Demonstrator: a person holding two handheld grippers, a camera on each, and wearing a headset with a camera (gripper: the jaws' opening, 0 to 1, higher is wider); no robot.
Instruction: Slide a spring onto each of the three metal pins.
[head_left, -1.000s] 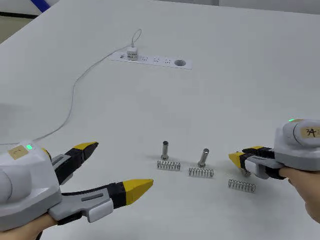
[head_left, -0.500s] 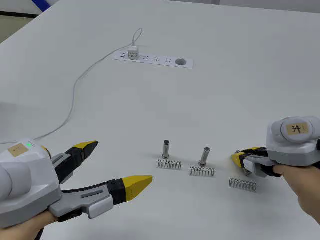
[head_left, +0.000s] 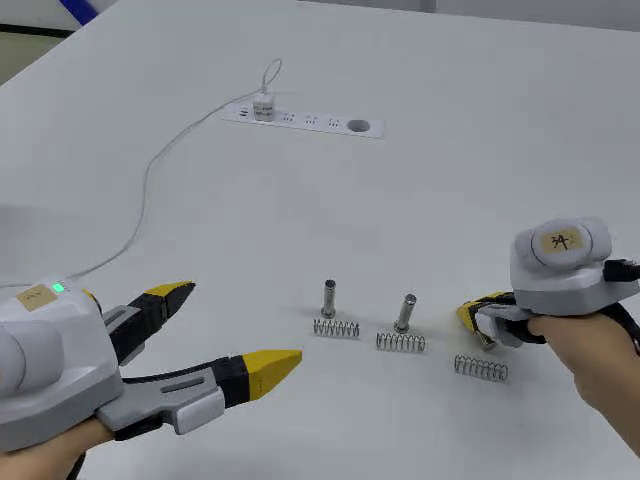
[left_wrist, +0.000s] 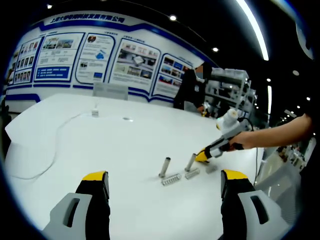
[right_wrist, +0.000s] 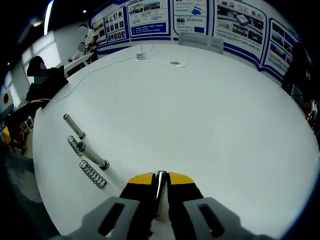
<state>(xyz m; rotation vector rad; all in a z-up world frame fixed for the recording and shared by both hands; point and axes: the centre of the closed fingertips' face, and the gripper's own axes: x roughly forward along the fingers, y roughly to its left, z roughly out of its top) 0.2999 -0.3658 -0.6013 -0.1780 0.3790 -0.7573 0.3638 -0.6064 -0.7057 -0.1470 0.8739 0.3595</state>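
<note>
Well, on the white surface my left gripper has its fingers spread wide, empty. My right gripper (handwritten sticker, unreadable) is clamped on one metal pin. The left pin and middle pin stand upright, with three springs lying loose just beside them.

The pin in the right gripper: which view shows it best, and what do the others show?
The right gripper view: the pin sits close up, clamped by the right gripper. In the head view the gripper hides most of it; in the left gripper view it is too small to tell.
</note>
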